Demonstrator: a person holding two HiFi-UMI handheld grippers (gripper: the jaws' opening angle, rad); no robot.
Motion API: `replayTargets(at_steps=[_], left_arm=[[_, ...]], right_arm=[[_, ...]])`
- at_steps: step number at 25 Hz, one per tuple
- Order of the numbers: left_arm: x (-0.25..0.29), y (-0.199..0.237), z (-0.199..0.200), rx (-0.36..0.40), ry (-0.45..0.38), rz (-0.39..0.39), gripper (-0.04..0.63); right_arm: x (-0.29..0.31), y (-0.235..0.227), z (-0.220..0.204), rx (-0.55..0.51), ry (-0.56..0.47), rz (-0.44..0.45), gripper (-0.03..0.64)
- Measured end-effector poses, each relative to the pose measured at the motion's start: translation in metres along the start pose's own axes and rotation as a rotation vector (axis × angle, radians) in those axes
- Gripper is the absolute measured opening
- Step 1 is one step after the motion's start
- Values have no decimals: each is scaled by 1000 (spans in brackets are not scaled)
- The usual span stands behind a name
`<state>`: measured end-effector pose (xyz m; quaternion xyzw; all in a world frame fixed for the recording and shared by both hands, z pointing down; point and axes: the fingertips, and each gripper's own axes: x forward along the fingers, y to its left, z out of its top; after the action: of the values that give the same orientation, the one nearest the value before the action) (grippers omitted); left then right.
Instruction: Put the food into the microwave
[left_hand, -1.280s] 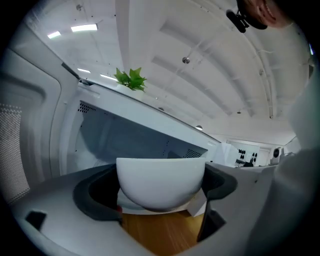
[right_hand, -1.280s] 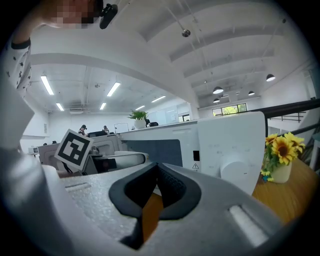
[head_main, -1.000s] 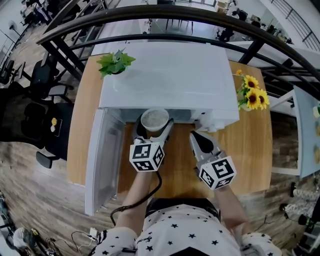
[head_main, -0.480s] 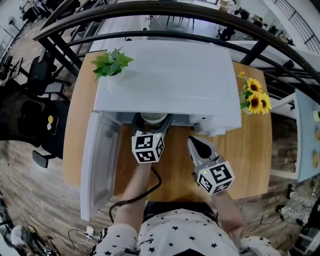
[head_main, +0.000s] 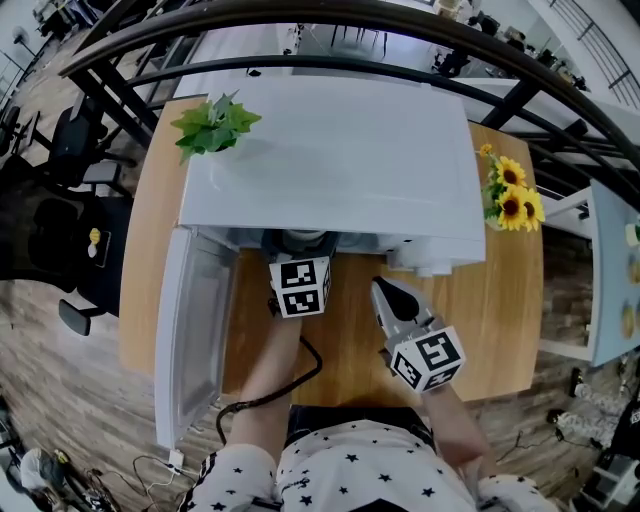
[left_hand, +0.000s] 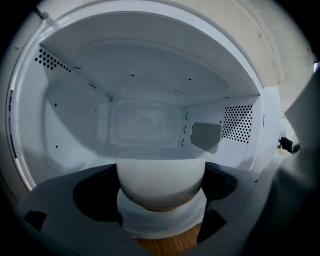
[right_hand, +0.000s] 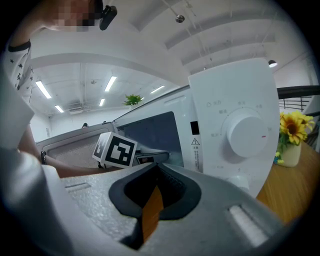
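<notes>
Nearest the person, the right gripper (head_main: 381, 289) is held over the wooden table (head_main: 500, 300), in front of the control panel and well apart from the food. Its jaws are seen pressed together with nothing between them, and its position is little altered from a second ago.

Further in, the left gripper (left_hand: 161, 177) is clamped on a white bowl (left_hand: 160, 187), one jaw at each side of the bowl's wall. A second ago the bowl was in front of the opening with its pale contents in plain sight from the head view. Since then it has been carried forward, and now only a sliver of its rim shows under the front edge of the microwave (head_main: 330, 160). The door (head_main: 190, 330) is swung fully open to the left.

From the left gripper view, the bowl is judged to sit at the threshold, above the white front sill, with table wood visible beneath. The cavity (left_hand: 145, 125) beyond it is bare. Insertion is therefore judged to be under way but not finished: the bowl has not been set down or released.

The bowl is held upright, mouth upward, rim level. Being round, it has no long axis across the table; its axis runs vertically.
</notes>
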<state>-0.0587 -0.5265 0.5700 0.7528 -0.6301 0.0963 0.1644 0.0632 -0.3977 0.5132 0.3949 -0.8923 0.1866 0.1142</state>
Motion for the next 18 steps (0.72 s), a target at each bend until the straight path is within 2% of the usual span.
replayTargets(at_steps=[3,10,18], left_arm=[[2,1,0,15,16,23,477],[5,7,-1,-11,44,61,477],[5,8,-15,101,109,142,477]], right_arm=[[1,2,-2,0,2,4,5],[-2,3,0,1,-5,2,5],[-12,3,-1,1,-11,-11,6]])
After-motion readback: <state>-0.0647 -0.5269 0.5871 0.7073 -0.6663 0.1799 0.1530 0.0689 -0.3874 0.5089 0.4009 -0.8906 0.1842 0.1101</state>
